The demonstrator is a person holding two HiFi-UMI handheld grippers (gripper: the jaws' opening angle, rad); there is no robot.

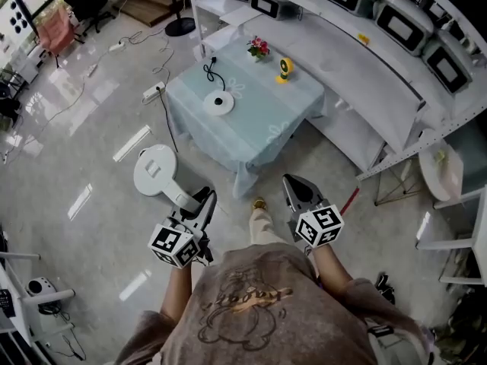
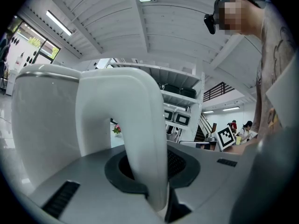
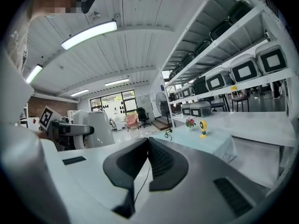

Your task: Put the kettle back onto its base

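The kettle (image 1: 156, 171) is white and hangs over the floor (image 1: 91, 166), off the table (image 1: 262, 124) and short of its near corner, on the left side. The left gripper (image 1: 203, 199) is clamped on the kettle's handle (image 2: 140, 125). In the left gripper view the curved white handle runs down between the two dark pads, which press on it from either side, and the kettle's body fills the space left of it. The kettle thus sits just ahead of that gripper, between it and the table.

The right gripper (image 1: 293, 184) is held beside the left one, also short of the table's near edge and towards its right corner. In its own view the pads meet at the tips and nothing is between them.

The base (image 1: 220, 103) lies flat on the table's left part, near the left edge, with nothing on it. A black cord (image 1: 211, 73) runs from it towards the far-left corner of the table. At the table's far side stand a small pot of flowers (image 1: 258, 48) and, just to the right of it, a small yellow fan (image 1: 284, 68).

Counted: one kettle, one base, one table under a pale blue cloth, one flower pot, one yellow fan, two grippers. Behind and to the right of the table runs a white shelf (image 1: 358, 67) that carries several grey boxes, and a power strip (image 1: 154, 92) lies on the floor off the table's left side.
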